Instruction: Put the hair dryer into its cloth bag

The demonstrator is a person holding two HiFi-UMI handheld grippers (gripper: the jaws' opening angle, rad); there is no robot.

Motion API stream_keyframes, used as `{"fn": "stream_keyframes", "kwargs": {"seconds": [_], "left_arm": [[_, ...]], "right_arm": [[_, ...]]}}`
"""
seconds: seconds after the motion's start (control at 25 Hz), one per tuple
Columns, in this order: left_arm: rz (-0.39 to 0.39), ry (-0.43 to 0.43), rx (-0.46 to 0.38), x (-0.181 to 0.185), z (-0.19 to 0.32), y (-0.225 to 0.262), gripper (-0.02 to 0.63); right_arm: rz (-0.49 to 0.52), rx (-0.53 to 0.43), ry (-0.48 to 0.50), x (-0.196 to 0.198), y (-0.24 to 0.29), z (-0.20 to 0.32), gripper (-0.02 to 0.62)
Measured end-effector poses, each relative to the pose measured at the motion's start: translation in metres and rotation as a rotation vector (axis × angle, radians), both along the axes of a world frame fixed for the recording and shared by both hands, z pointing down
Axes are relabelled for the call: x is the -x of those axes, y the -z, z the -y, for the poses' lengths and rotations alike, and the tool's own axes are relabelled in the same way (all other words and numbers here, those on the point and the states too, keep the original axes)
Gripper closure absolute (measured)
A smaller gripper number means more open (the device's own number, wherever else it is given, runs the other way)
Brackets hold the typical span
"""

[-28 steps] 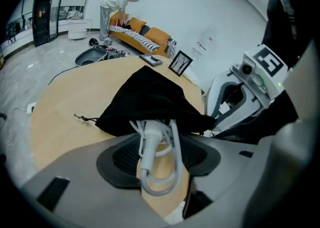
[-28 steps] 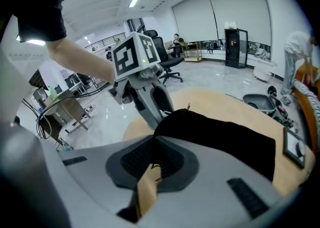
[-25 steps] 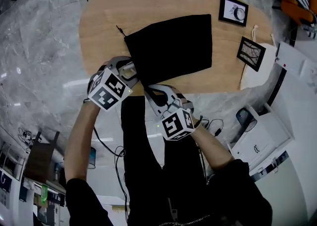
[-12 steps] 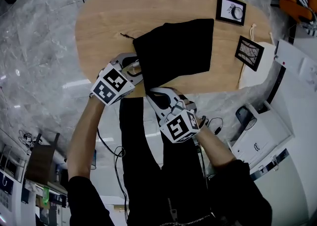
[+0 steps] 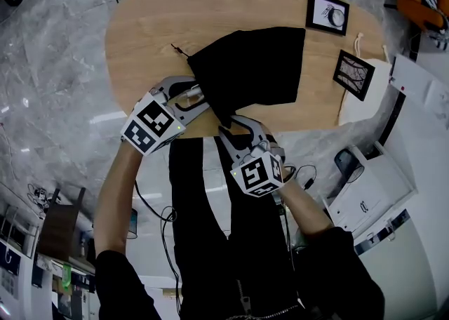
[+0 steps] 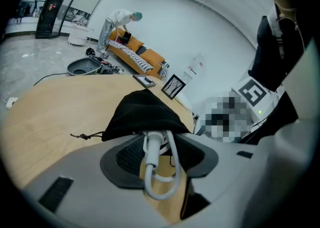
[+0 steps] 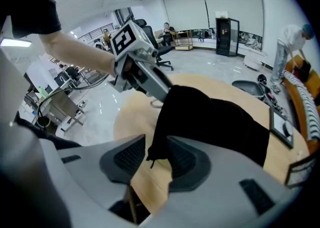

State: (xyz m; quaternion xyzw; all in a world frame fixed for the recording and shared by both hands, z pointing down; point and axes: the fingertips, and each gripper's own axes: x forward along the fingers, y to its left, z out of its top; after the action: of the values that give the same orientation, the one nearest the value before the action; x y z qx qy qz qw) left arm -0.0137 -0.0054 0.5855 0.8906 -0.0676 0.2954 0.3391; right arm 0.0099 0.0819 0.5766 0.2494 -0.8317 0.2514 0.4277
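Note:
A black cloth bag (image 5: pixel 252 66) lies on the oval wooden table (image 5: pixel 154 24), its near edge lifted and bunched. My left gripper (image 5: pixel 200 94) is at the bag's near-left mouth. In the left gripper view its jaws (image 6: pixel 157 147) are closing on a loop of white cord (image 6: pixel 150 157) that comes out of the bag (image 6: pixel 142 114). The hair dryer itself is hidden. My right gripper (image 5: pixel 235 123) is at the table's near edge, jaws opening. The bag's hanging corner (image 7: pixel 157 149) sits between its pads (image 7: pixel 131 158), with a gap on the left side.
Two black-framed pictures (image 5: pixel 330 15) (image 5: pixel 355 74) lie at the table's far right. A white cloth pouch (image 5: pixel 365 97) hangs over the right edge. A white cabinet (image 5: pixel 372 192) and cables are on the floor to the right.
The right gripper has opened off the bag's near edge and shifted right. The left gripper has pulled the bag's mouth rightward, and the bag has bunched up.

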Motion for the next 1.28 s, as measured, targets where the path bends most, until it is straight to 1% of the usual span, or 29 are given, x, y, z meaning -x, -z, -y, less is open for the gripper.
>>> {"fn": "stream_keyframes", "kwargs": {"seconds": [0.12,0.24,0.4,0.52,0.64,0.68,0.76,0.84,1.0,1.12,1.28], "left_arm": [[0.031,0.009,-0.012,0.008,-0.002,-0.002,0.413],[0.047,0.036,-0.006,0.008,-0.007,-0.008,0.403],[0.067,0.011,-0.01,0.011,-0.015,-0.026,0.389],[0.051,-0.003,-0.019,0.01,-0.017,-0.026,0.397],[0.048,-0.024,-0.049,0.01,-0.018,-0.021,0.411],[0.043,-0.027,-0.051,0.011,-0.018,-0.02,0.414],[0.018,-0.017,-0.041,0.013,-0.016,-0.015,0.422],[-0.004,-0.008,-0.038,0.013,-0.016,-0.01,0.426],[-0.054,0.009,-0.068,0.005,-0.014,0.005,0.441],[-0.091,0.026,-0.091,0.0,-0.009,0.015,0.446],[-0.105,0.066,-0.088,-0.01,-0.004,0.006,0.44]], "right_arm": [[-0.022,-0.021,-0.011,-0.004,-0.003,0.001,0.46],[-0.004,-0.079,-0.068,0.001,0.008,0.02,0.453],[-0.028,-0.14,-0.127,0.007,0.019,0.049,0.437],[-0.053,-0.118,-0.104,0.015,0.006,0.064,0.436],[-0.045,-0.074,-0.081,0.026,-0.004,0.076,0.443],[-0.03,-0.049,-0.071,0.029,-0.005,0.077,0.445],[0.02,0.003,-0.063,0.034,-0.002,0.078,0.525],[0.065,0.017,-0.07,0.036,0.009,0.076,0.568],[0.212,0.004,-0.06,0.044,0.047,0.068,0.574],[0.241,-0.014,-0.025,0.049,0.065,0.063,0.574],[0.269,0.018,-0.027,0.046,0.065,0.057,0.574]]}}
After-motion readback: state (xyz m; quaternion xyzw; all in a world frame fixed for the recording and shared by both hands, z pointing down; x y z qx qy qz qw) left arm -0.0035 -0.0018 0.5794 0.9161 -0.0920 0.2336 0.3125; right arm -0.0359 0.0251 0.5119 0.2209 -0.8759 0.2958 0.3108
